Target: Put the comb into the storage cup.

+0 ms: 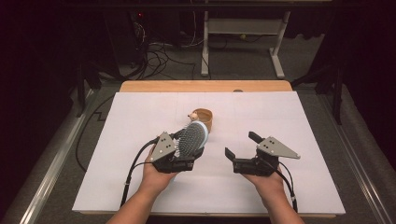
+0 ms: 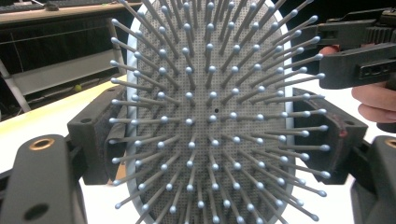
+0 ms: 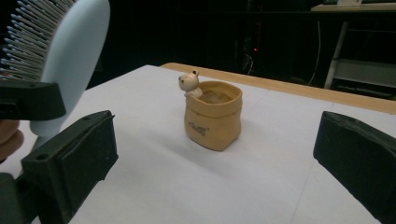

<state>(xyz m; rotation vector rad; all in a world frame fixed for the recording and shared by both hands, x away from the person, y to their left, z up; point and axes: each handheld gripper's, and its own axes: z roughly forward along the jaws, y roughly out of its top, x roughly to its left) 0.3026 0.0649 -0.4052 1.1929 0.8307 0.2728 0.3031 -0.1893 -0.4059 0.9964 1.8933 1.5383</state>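
Pale-blue hairbrush [image 1: 192, 138]: clamped by its head in my left gripper [image 1: 180, 156], above white table [image 1: 140, 186], before tan pot [image 1: 204, 119]. My right gripper [image 1: 243, 149]: jaws apart, nothing held.

One hairbrush [image 1: 192, 138], one bear pot [image 1: 204, 118]

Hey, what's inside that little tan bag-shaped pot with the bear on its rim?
The pot looks empty where its inside shows: pale inner wall, nothing sticking out. The bear figure sits on its rim. The near wall hides the bottom in the right gripper view.
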